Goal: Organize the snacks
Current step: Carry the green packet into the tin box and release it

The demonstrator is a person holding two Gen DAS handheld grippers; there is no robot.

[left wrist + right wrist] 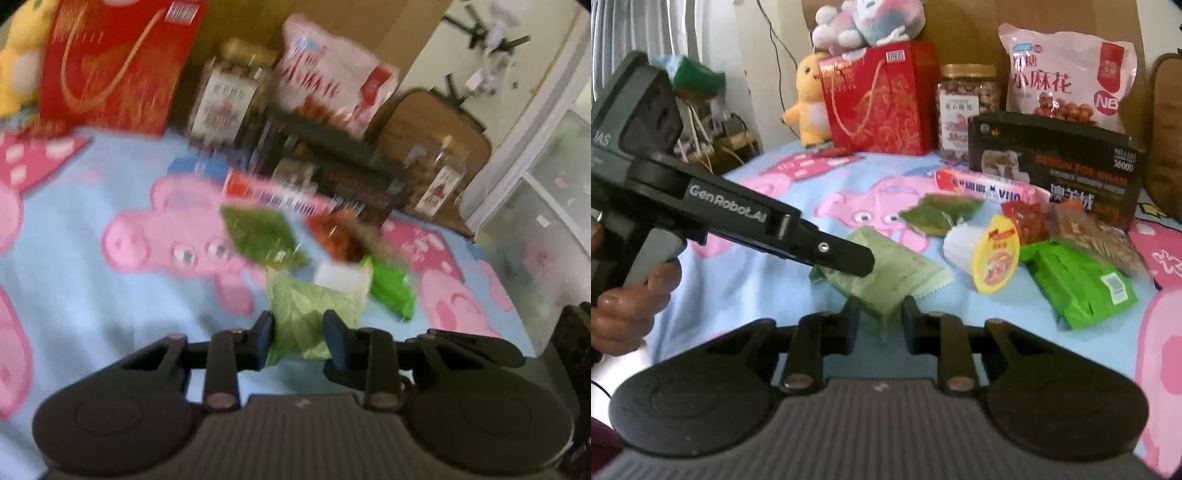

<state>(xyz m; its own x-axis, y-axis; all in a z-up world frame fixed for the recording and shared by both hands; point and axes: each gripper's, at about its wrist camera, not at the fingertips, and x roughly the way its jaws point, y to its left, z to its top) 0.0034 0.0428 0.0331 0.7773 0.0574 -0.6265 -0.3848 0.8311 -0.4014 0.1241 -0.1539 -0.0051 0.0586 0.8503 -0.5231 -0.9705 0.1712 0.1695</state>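
A light-blue cartoon-pig sheet [713, 288] covers the surface, with a red gift bag [882, 99] and black box [1052, 166] at 12 o'clock. The pale green snack packet [890, 273] lies flat at center. The left gripper [299, 334] has its 2 fingers partly apart, straddling the packet's near end; whether they pinch it is unclear. The right gripper [881, 319] likewise stands parted around the packet's corner. A bright green packet [1078, 280] lies at 3 o'clock.
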